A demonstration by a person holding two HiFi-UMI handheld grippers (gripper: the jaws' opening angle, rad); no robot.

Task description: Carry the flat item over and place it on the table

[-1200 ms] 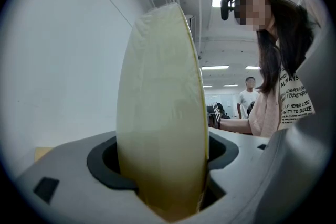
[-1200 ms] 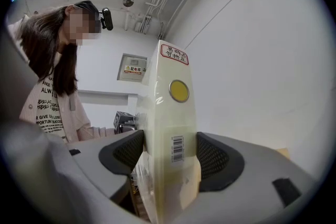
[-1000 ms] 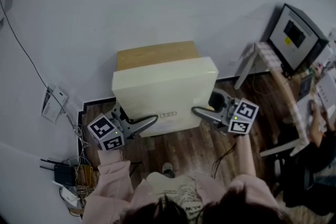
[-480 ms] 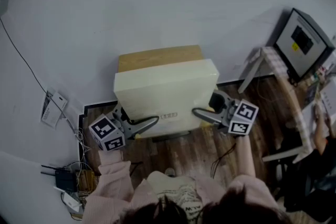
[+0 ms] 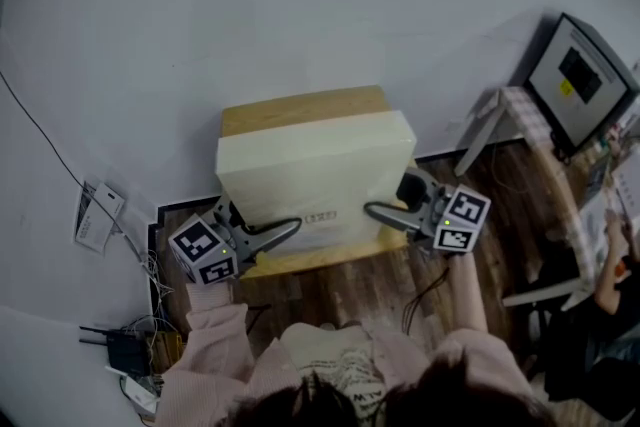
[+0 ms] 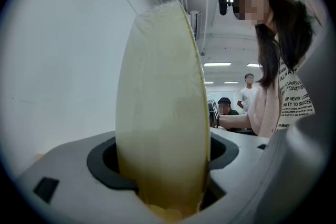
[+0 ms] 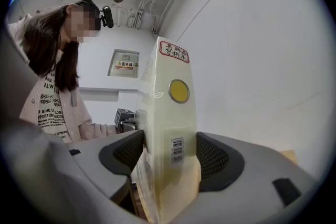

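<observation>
Moved since a second ago: flat box (image 5: 315, 170) and both tongs now sit over the wooden table (image 5: 300, 107). A strip of tabletop shows under the box's near edge, where bare floor showed before. Grip looks unchanged across the three head frames.

Box vs. tongs: box lies flat above the table, covering most of it, with only the far strip and the near strip of wood exposed. Left gripper (image 5: 285, 233) clamps the box's near-left edge and right gripper (image 5: 375, 211) the near-right edge, both reaching in level from the table's near side. Whether the underside touches the wood, I cannot tell.

Left gripper view: cream box edge (image 6: 163, 113) fills the gap between the jaws, with dark pads (image 6: 107, 165) pressed against both faces (closed on the box, not loose). Background shows two other people beyond the table, which the head view does not give.

Right gripper view: jaws likewise closed on the box edge (image 7: 168, 128), with textured pads (image 7: 212, 157) tight on each side. Only here are the markings legible as shapes: barcode label (image 7: 177, 150), round yellow sticker (image 7: 179, 91), red-bordered label (image 7: 174, 52) at the top.

Head view only: monitor (image 5: 580, 80) to the table's right, cables and router (image 5: 125, 350) on the floor to its left.
</observation>
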